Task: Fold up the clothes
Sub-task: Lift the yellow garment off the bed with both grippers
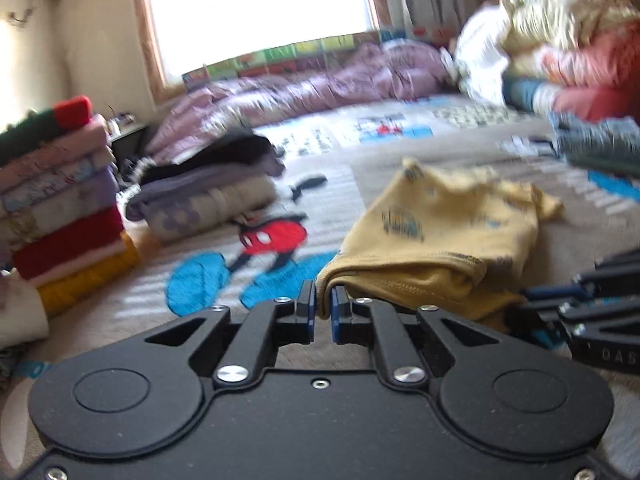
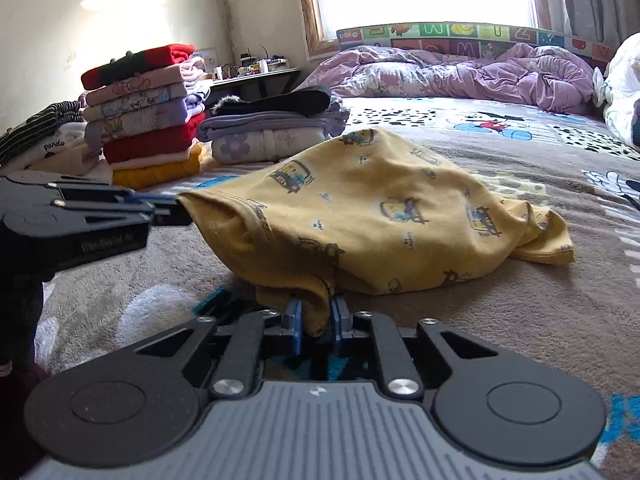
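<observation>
A yellow garment [image 1: 440, 232] printed with small cartoon cars lies rumpled on the brown cartoon bedspread [image 1: 360, 148]. My left gripper [image 1: 322, 310] is shut on its near left corner, where a thin fold of the hem sits between the blue pads. In the right wrist view this gripper [image 2: 176, 204] comes in from the left and lifts that corner of the garment [image 2: 380, 208] slightly. My right gripper [image 2: 316, 318] is shut on a bunched bit of the yellow hem at the near edge. It also shows at the right of the left wrist view [image 1: 528, 300], low against the cloth.
A tall stack of folded clothes [image 2: 144, 120] stands at the left, with a lower folded pile [image 2: 276, 128] beside it. A purple quilt [image 2: 460, 72] lies along the window side. A heap of unfolded clothes [image 1: 560, 60] sits at the far right.
</observation>
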